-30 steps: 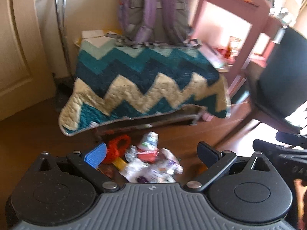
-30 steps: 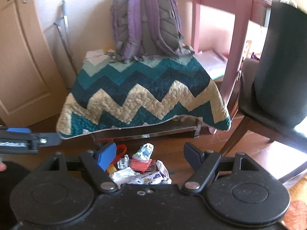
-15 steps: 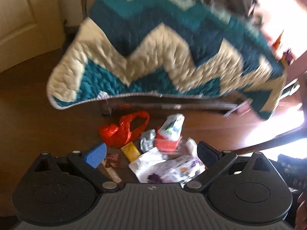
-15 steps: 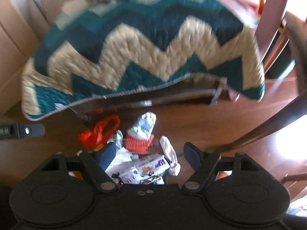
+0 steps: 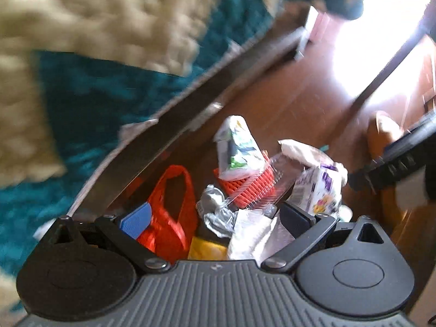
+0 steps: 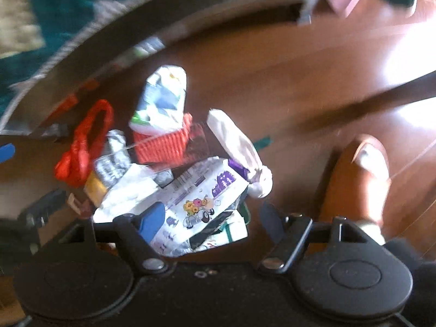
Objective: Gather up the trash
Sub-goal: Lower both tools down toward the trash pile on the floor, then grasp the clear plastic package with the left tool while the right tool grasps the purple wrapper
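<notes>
Below, both grippers — left (image 5: 215,219), right (image 6: 211,219) — agape, empty, over cartoon-printed wrapper (image 6: 196,204), writing blurred.

The floor (image 6: 272,62) is glossy brown wood, with bright glare. The blanket (image 5: 81,41) is quilted cloth, rough. The red bag (image 5: 169,204) is thin shiny plastic. The printed wrapper (image 6: 196,204) looks like crumpled glossy paper or foil. The shoe (image 6: 359,177) is smooth, polished leather.
</notes>
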{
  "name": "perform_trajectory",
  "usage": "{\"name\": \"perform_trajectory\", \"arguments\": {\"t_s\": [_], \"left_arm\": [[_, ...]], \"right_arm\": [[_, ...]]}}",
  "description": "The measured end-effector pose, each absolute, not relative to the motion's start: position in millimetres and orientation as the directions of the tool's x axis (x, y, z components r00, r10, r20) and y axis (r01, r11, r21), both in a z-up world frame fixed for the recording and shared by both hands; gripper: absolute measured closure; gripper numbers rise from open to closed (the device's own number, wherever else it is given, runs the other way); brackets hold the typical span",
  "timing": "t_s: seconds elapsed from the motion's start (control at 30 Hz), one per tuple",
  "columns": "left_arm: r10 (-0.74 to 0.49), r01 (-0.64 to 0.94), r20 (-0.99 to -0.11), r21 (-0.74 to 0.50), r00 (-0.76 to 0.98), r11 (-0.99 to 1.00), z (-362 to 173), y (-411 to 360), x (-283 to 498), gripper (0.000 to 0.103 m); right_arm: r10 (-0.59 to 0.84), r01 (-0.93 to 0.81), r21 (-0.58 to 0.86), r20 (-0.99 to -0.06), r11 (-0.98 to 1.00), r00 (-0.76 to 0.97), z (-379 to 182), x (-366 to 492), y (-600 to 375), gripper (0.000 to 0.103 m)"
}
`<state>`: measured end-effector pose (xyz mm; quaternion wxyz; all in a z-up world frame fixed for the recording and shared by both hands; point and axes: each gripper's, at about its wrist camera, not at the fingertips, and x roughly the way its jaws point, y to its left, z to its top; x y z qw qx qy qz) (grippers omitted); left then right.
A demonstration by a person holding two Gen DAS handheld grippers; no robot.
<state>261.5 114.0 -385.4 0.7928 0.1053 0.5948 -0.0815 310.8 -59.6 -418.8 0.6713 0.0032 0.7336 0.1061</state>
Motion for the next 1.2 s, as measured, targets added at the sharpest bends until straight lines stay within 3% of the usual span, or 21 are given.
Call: {"name": "perform_trajectory", "arguments": {"t_s": [0.27,0.67,0.93,1.2], "left_arm": [[-0.044,0.48,-0.963,0.092,0.265,0.872,-453,88,271,0.003],[-0.059,0.659,-0.969,0.118,0.24,0.743,-519,53,284,0.003],[-0.03,0.643,-0.974,0.124,0.223,0.756,-542,47,292,0.043],[-0.042,0.604,-0.975,0.102,0.219,0.79,-542,48,295,0.052]], "right_arm": [[0.171,0.085,0.155,-0.958,0.984,-0.23,-491,319,-77,0.028],[0.202,0.16,0.16,-0.934,0.974,-0.294,-536,324,-77,0.028],[0.21,0.166,0.171,-0.943,0.971,-0.258,-539,332,-76,0.03],[0.204,0.151,0.171,-0.949,0.974,-0.24,-528,334,-82,0.035]]}}
